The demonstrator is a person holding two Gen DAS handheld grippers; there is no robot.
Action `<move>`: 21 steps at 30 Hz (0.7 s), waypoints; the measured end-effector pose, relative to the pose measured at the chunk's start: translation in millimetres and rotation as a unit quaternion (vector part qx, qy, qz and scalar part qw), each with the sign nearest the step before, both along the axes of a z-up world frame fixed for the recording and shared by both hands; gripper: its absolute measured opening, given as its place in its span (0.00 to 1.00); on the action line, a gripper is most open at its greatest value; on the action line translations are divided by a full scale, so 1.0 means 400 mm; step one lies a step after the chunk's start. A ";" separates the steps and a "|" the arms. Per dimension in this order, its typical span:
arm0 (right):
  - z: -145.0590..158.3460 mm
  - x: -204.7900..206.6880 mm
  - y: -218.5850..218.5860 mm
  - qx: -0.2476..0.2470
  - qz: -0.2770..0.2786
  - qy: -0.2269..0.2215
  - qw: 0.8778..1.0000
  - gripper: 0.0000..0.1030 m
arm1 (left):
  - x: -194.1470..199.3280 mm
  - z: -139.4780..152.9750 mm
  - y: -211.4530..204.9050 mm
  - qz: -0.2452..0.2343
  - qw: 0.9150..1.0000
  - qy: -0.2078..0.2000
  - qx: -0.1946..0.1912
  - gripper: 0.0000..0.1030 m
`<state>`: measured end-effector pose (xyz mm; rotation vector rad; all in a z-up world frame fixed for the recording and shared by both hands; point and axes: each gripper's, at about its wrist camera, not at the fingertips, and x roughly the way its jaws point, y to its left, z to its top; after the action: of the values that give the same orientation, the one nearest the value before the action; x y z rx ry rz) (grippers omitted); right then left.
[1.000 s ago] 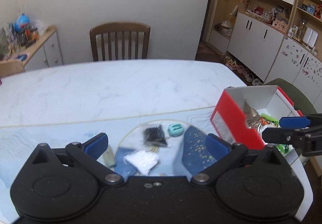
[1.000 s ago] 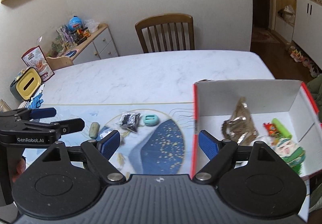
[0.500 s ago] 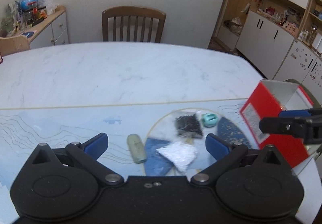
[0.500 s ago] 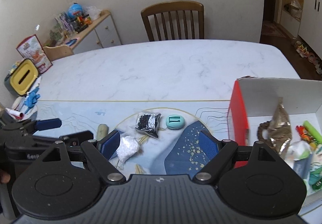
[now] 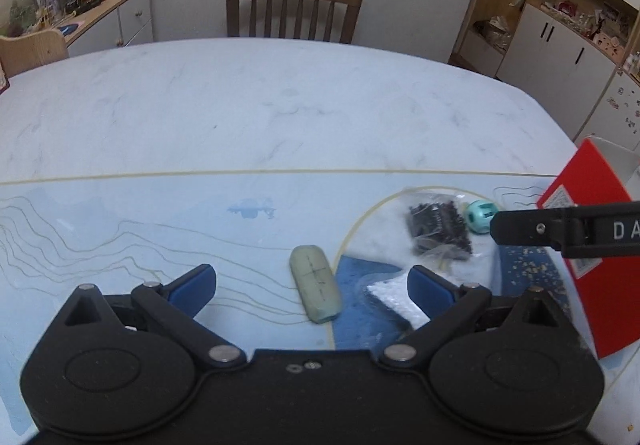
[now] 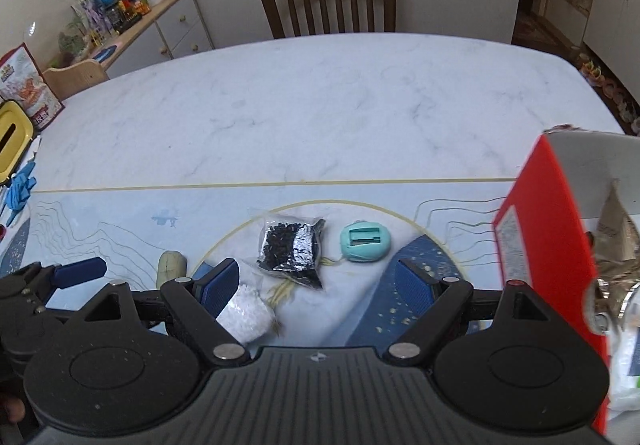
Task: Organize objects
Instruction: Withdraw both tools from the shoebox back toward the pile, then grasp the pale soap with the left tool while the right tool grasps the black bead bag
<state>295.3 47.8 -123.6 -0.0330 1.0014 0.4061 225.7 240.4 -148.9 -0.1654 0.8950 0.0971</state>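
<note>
While both grippers hang wide open (holding nothing), the left gripper (image 5: 310, 281) should drop straight over the green bar (image 5: 316, 289); squeeze its long sides gently.

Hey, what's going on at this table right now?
A person is tidying small items into a red box using two tools. The left hand-held gripper is open above a pale green case, holding nothing. The right hand-held gripper is open too, near a bag of black beads, a white bag and a teal case. All four lie loose on the table mat. The box already holds a crinkled foil bag.
</note>
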 end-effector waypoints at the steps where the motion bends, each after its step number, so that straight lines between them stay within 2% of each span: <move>1: -0.006 0.005 0.007 0.000 0.001 0.002 1.000 0.83 | 0.003 -0.005 0.004 0.002 1.000 0.001 -0.002 0.97; 7: -0.043 0.042 0.045 -0.005 -0.006 0.020 1.000 0.82 | 0.017 -0.018 0.008 0.003 1.000 0.003 -0.009 0.93; 8: -0.048 0.046 0.050 -0.005 -0.005 0.022 1.000 0.79 | 0.018 -0.021 0.008 0.003 1.000 0.004 -0.009 0.93; 10: -0.056 0.054 0.059 -0.005 -0.003 0.028 1.000 0.72 | 0.021 -0.024 0.006 0.006 1.000 0.005 -0.007 0.83; 21: -0.088 0.080 0.089 -0.006 -0.005 0.045 0.999 0.52 | 0.023 -0.045 0.021 0.022 1.000 0.009 -0.018 0.66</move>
<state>327.4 83.3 -158.8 -0.0205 1.0924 0.3956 234.7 248.8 -167.1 -0.2177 0.9108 0.1239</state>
